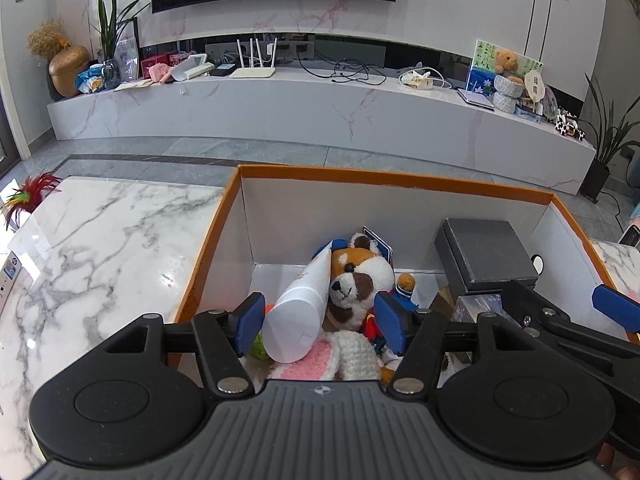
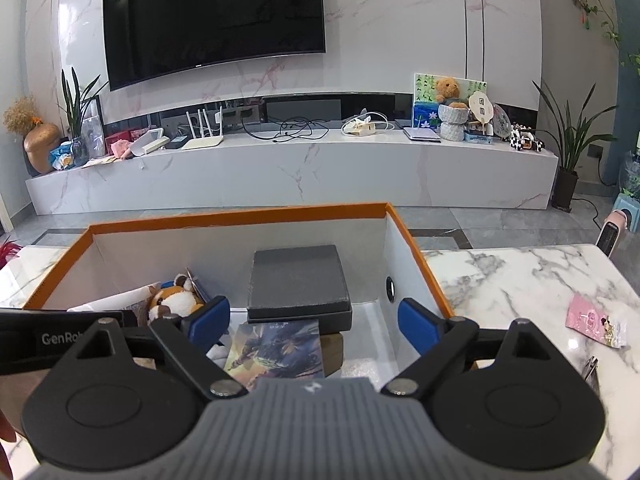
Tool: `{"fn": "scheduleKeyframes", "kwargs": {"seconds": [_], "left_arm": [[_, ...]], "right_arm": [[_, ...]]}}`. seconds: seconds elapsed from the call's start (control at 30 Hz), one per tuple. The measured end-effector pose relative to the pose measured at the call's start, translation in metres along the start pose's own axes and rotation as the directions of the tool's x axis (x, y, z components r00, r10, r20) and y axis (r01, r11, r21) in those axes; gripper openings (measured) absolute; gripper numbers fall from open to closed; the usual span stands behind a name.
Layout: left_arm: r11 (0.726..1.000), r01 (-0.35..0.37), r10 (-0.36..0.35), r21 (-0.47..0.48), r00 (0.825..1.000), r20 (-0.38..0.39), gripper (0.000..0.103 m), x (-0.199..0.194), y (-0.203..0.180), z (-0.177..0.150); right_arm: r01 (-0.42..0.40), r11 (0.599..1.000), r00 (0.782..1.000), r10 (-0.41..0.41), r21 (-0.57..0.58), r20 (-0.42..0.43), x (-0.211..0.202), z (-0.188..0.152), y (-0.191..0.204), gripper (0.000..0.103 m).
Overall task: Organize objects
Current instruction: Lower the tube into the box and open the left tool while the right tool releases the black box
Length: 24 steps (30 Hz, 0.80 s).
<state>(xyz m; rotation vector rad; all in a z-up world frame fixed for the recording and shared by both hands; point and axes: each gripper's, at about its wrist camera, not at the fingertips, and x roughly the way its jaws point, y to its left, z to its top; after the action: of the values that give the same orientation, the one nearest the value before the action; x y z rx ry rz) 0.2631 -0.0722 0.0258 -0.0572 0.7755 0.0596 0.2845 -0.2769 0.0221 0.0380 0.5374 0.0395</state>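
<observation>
An orange-rimmed white box [image 1: 392, 179] [image 2: 240, 212] stands on the marble table. Inside lie a white tube [image 1: 298, 312], a brown-and-white plush animal [image 1: 356, 276] [image 2: 176, 300], a pink-and-white knitted piece [image 1: 340, 356], a dark grey flat box [image 1: 486, 254] [image 2: 298, 280] and a picture card [image 2: 276, 344]. My left gripper [image 1: 320, 322] hangs over the box's left part, open; the tube and plush lie between its blue pads without being pressed. My right gripper [image 2: 314, 322] is open wide over the right part, above the card and the grey box.
The marble table [image 1: 100, 248] [image 2: 520, 280] extends on both sides of the box. A pink card [image 2: 596, 320] and a small metal tool [image 2: 592, 368] lie to the right. A feathered ornament [image 1: 28, 196] sits at the far left. A TV bench stands beyond.
</observation>
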Motion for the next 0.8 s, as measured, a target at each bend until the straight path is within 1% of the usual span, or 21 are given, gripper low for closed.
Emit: {"fn": "scheduleKeyframes", "kwargs": {"seconds": [0.2,0.4,0.63,0.8], "left_arm": [[1.0,0.007,-0.007,-0.006,1.0,0.015,0.071,-0.005,0.002,0.002],[1.0,0.015,-0.016,0.008,0.999,0.045,0.072,-0.02,0.004,0.002],[0.999,0.03,-0.034,0.043,0.996,0.087,0.072,-0.055,0.008,0.0],[0.997,0.068,-0.072,0.042,0.992,0.102,0.076,-0.082,0.012,-0.008]], "right_arm": [[0.004,1.0,1.0,-0.004,-0.009,0.014,-0.006,0.001,0.0,0.094],[0.002,1.0,1.0,-0.001,-0.01,0.03,-0.019,0.004,-0.004,0.095],[-0.023,0.998,0.998,0.026,-0.05,0.06,-0.054,0.009,-0.014,0.098],[-0.013,0.999,0.996,0.016,-0.034,0.084,-0.084,0.01,-0.03,0.099]]}}
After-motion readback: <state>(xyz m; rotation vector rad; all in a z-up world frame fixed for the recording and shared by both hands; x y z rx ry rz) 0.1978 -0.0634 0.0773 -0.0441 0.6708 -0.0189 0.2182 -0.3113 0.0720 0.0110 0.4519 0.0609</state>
